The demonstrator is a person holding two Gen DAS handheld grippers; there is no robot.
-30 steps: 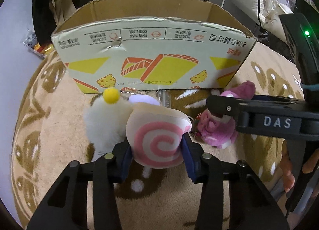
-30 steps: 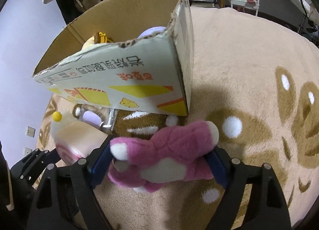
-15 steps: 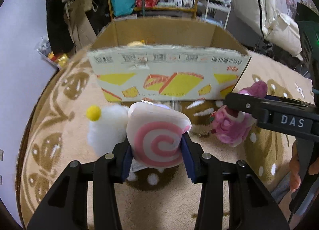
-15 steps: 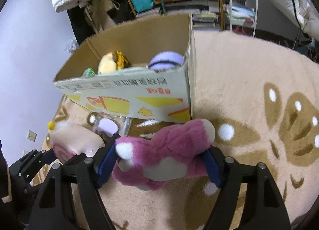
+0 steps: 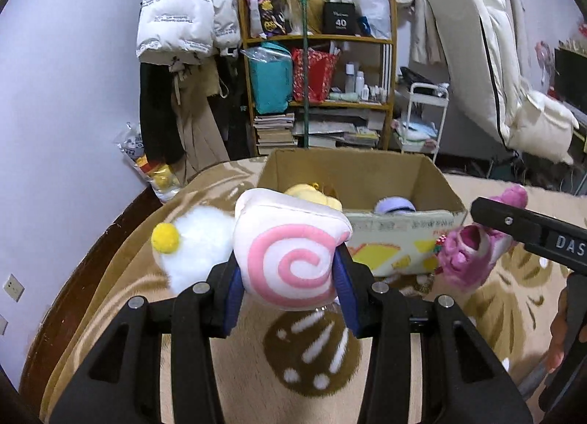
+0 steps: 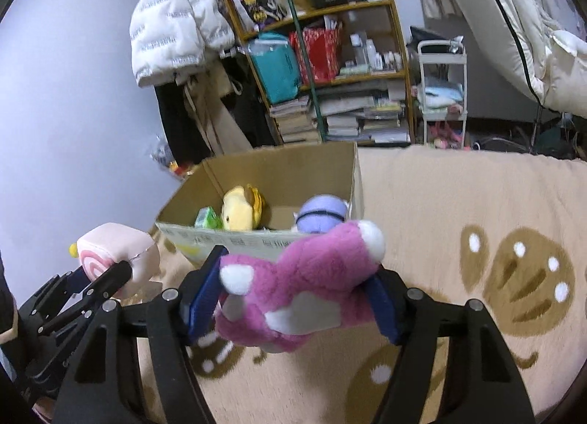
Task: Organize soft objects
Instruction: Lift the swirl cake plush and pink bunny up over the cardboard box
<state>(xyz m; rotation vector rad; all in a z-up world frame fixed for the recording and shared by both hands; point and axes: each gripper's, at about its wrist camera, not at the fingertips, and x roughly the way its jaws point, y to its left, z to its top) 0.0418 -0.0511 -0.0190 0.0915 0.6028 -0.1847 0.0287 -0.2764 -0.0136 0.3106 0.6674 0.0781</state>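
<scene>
Both tools carry plush toys in front of the cardboard box (image 5: 352, 174).

The left tool (image 5: 290, 293) has its blue pads pressed on the sides of a white plush with a pink swirl (image 5: 291, 251), held up before the box's near wall. The right tool (image 6: 293, 301) is clamped on a magenta plush (image 6: 304, 284), level with the box's near rim. Inside the box lie a yellow plush (image 6: 240, 209), a lavender plush (image 6: 323, 213) and a small green item (image 6: 207, 219). The box stands on a beige patterned rug (image 6: 477, 203).
</scene>
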